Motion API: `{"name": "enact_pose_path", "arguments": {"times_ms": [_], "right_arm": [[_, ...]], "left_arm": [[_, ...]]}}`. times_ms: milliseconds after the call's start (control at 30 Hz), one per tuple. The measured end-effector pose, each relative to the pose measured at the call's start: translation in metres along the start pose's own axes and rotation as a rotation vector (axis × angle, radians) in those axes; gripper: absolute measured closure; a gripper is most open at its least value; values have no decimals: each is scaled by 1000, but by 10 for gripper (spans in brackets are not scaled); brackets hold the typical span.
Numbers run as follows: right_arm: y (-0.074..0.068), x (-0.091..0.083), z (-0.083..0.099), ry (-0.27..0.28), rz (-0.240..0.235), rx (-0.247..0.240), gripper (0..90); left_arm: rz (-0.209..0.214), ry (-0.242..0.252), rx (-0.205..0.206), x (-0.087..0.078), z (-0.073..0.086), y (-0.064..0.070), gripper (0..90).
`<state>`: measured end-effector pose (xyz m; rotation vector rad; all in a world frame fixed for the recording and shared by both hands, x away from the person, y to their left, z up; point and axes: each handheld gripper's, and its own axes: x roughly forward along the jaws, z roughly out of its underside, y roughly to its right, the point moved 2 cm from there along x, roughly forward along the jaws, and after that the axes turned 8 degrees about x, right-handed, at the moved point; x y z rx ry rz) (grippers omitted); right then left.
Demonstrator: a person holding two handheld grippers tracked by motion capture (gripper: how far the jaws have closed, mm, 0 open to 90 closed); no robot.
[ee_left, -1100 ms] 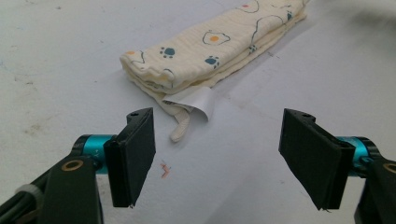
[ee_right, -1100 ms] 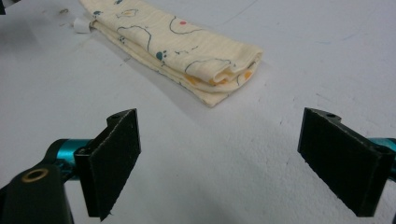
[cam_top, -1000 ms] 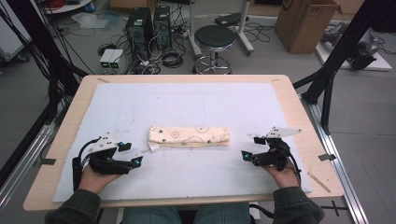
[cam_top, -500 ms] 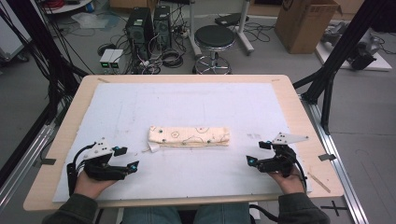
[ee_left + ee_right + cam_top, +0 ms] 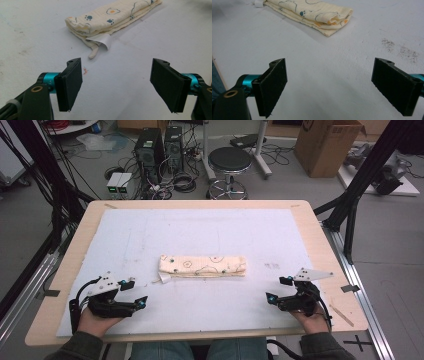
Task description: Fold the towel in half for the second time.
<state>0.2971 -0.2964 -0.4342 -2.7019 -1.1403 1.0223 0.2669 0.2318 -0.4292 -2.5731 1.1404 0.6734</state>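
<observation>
A cream cloth (image 5: 202,266) printed with paw marks and rings lies folded into a long strip in the middle of the white mat (image 5: 210,230). Its white label (image 5: 103,40) sticks out at the left end. My left gripper (image 5: 134,293) rests near the front left of the mat, open and empty, jaws pointing toward the cloth's (image 5: 110,18) left end. At the front right my right gripper (image 5: 275,288) is also open with nothing between its jaws, well short of the cloth's (image 5: 312,12) right end. The left gripper (image 5: 117,85) and right gripper (image 5: 339,87) jaws stand wide apart.
The mat covers a wooden table (image 5: 325,245). Dark smudges (image 5: 402,50) mark the mat near the right gripper. Beyond the far edge stand a black stool (image 5: 230,162), computer towers (image 5: 160,145) with cables and a cardboard box (image 5: 327,145). Black frame posts (image 5: 360,185) flank the table.
Both hands have drawn back a little toward the near edge and slightly outward, away from the cloth. The cloth has not moved. Both grippers stay open.
</observation>
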Motion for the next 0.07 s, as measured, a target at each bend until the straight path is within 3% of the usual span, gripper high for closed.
{"name": "enact_pose_path", "arguments": {"times_ms": [67], "right_arm": [[0,1,0,-4,3,-2,124]], "left_arm": [[0,0,2,0,0,-1,262]]}}
